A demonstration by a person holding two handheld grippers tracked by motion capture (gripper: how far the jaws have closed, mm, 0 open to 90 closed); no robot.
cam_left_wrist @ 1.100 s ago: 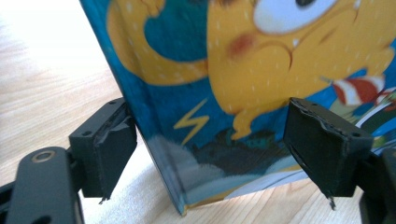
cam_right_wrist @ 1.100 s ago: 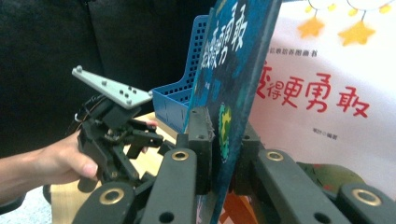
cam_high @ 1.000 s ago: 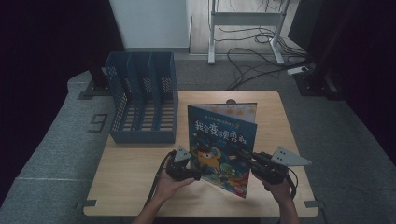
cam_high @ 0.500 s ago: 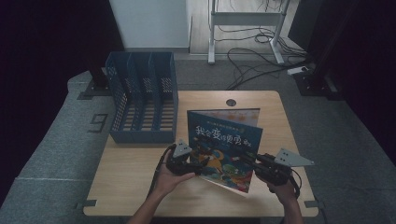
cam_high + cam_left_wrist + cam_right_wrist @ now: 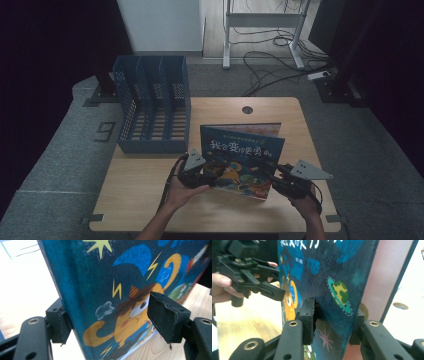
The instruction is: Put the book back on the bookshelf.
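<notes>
The book point(image 5: 242, 157) stands on edge between both tools. The right gripper point(image 5: 332, 320) pinches its lower edge; the left gripper point(image 5: 110, 322) straddles it, one jaw apart. Close that jaw before lifting toward the file rack point(image 5: 152, 112).

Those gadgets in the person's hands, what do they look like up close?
Each hand holds a black tool: the left gripper and the right gripper. Each ends in two black jointed jaws with blocky rubber pads and round metal rivets. A grey three-cornered plate sits on top of each. A dark cable trails from the left one. No sleeves are visible.
</notes>
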